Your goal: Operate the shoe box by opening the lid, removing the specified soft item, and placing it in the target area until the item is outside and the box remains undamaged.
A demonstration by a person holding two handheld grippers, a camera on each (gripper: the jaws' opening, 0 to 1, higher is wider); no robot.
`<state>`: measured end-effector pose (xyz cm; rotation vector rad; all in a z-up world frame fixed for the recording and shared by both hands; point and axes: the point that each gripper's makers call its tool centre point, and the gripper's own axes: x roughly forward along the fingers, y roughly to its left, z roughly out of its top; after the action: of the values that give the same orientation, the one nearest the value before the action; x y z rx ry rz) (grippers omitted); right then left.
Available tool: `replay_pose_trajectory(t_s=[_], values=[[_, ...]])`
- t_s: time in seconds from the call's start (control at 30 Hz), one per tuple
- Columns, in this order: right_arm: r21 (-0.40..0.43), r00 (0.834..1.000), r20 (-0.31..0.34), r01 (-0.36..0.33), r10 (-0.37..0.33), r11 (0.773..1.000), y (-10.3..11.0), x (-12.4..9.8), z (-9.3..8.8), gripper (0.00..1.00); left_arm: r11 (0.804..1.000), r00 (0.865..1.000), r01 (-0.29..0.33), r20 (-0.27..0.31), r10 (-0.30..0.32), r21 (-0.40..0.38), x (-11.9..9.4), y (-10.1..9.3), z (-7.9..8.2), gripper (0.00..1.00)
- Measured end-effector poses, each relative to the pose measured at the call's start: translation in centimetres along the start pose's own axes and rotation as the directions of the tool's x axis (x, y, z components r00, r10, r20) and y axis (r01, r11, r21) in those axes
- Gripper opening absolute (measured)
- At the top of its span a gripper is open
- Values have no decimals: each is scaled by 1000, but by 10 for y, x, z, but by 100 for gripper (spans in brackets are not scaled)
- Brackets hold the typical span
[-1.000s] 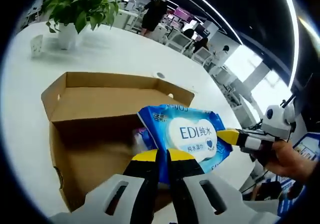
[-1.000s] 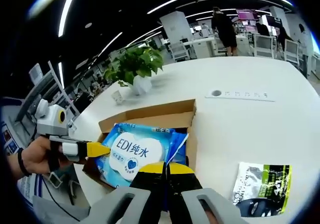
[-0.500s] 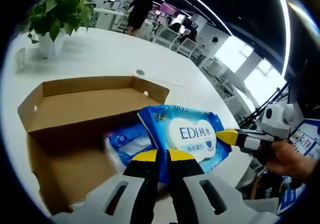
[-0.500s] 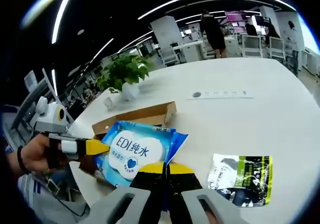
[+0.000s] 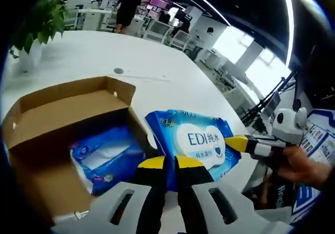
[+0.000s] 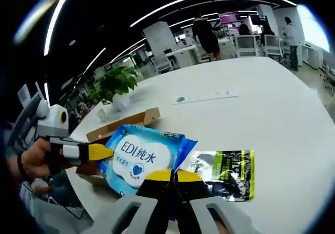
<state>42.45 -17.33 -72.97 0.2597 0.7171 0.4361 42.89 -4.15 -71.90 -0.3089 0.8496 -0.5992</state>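
Left gripper view: both claws, left claw (image 5: 170, 163) and right claw (image 5: 234, 142), clamp the "EDI" wipes pack (image 5: 196, 140).

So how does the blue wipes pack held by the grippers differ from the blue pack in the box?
The held wipes pack is out of the shoe box, pinched by both grippers; the other blue pack lies inside it, untouched. The held pack shows a white EDI label; the boxed one shows a plain pale panel. Both are soft blue packets.

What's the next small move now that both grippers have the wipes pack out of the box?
Probably carry the blue wipes pack on toward the open table and lower it there: both the left gripper and the right gripper pinch it, held clear of the shoe box.
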Motion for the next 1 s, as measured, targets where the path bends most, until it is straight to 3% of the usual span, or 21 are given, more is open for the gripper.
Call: replay_pose_trajectory(t_s=[0.47,0.73,1.0], values=[[68,998,14,66,-67,995,-50,-35,-20,0,995,996,60,-77,-54,76,40,-48,-16,3],[95,996,3,87,-87,992,-73,-45,-30,0,994,992,71,-107,-62,84,57,-62,-27,3],[100,996,-7,91,-91,991,-87,-40,-27,0,995,993,58,-111,-50,76,70,-66,-24,3]])
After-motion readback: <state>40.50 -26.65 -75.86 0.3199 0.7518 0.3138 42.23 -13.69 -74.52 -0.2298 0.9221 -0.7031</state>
